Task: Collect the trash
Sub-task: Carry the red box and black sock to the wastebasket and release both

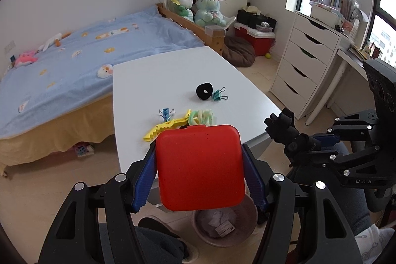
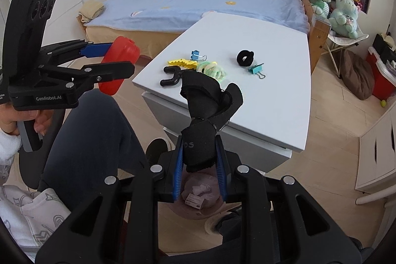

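Note:
My left gripper (image 1: 199, 150) is shut on a red square case (image 1: 200, 172), its blue pads pressing on both sides. The case hangs just off the near edge of the white table (image 1: 173, 71), above a pinkish bin (image 1: 224, 227) that holds crumpled paper. My right gripper (image 2: 200, 142) is shut on a black fabric strap (image 2: 210, 110), which sticks up and flops over. The bin (image 2: 198, 199) shows under its fingers. The same view has the left gripper (image 2: 121, 57) and the red case (image 2: 118, 66) at the left.
On the table (image 2: 259, 95) lie a yellow clip (image 2: 182, 63), a blue binder clip (image 2: 196, 55), a green-yellow hair tie (image 2: 212, 69), a black scrunchie (image 2: 245, 57), a teal binder clip (image 2: 256, 69) and a black U-shaped piece (image 2: 170, 77). Behind it is a bed (image 1: 74, 61). A person's legs are beside the bin.

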The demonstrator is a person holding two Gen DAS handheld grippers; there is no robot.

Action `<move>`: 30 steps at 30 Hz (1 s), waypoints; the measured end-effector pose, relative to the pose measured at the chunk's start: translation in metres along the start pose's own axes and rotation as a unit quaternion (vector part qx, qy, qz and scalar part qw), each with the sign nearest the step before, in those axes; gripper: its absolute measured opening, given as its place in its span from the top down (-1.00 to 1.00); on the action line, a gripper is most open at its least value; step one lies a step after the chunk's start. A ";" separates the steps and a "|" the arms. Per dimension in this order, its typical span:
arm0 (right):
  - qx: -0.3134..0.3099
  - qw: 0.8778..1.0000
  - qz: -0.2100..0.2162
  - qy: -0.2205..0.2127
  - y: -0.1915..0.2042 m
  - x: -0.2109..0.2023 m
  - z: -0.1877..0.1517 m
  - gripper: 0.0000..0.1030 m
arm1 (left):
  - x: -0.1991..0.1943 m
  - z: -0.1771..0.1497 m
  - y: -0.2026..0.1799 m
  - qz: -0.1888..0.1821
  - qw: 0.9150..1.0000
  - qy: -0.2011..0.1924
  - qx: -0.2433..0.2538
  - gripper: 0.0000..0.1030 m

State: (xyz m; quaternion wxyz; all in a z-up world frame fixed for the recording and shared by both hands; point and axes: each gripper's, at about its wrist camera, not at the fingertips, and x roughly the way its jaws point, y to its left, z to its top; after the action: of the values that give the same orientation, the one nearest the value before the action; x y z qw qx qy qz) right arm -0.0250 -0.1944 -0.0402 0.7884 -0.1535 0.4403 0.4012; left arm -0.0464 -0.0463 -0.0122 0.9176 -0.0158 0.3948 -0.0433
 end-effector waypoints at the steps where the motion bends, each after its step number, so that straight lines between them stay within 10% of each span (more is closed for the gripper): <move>1: 0.000 1.000 0.004 0.005 0.002 0.002 -0.003 0.55 | -0.002 -0.003 0.000 -0.001 1.000 0.001 -0.001 -0.23; 10: -0.006 0.999 0.021 0.027 0.014 0.015 -0.016 0.36 | -0.007 -0.023 -0.001 -0.013 1.000 0.013 -0.005 -0.23; 20: 0.017 1.000 -0.005 0.007 0.006 0.012 -0.013 -0.72 | -0.004 -0.025 -0.001 -0.020 1.000 0.019 -0.001 -0.23; 30: 0.044 0.998 -0.051 -0.008 -0.007 0.005 -0.009 -0.85 | -0.002 -0.025 -0.010 -0.030 0.999 0.024 0.012 -0.23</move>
State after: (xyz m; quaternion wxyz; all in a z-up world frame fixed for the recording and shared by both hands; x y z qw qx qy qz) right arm -0.0234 -0.2018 -0.0503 0.8174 -0.1379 0.4427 0.3419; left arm -0.0662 -0.0558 -0.0272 0.9061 -0.0160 0.4158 -0.0759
